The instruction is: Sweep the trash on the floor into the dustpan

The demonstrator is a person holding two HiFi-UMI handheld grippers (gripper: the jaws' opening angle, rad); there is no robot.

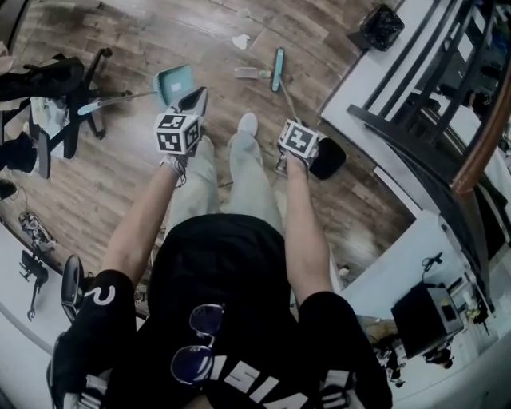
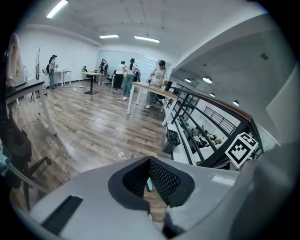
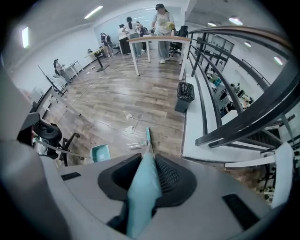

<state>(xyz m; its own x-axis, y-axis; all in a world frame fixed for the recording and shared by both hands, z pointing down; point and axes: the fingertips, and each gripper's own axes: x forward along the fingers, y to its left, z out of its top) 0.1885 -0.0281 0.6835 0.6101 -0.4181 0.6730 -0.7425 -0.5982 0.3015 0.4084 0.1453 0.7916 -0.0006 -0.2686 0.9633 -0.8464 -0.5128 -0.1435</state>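
A teal dustpan stands on the wood floor, its long handle reaching left. My left gripper hovers beside it, open and empty; floor shows through its gap. My right gripper is shut on the broom handle, which runs forward to the teal broom head. A clear plastic bottle lies against the broom head. White paper scraps lie farther out. The dustpan sits left of the broom.
A white raised platform with a dark railing borders the right side. A black mesh bin stands by it. An office chair and cluttered gear sit at the left. People stand at distant tables.
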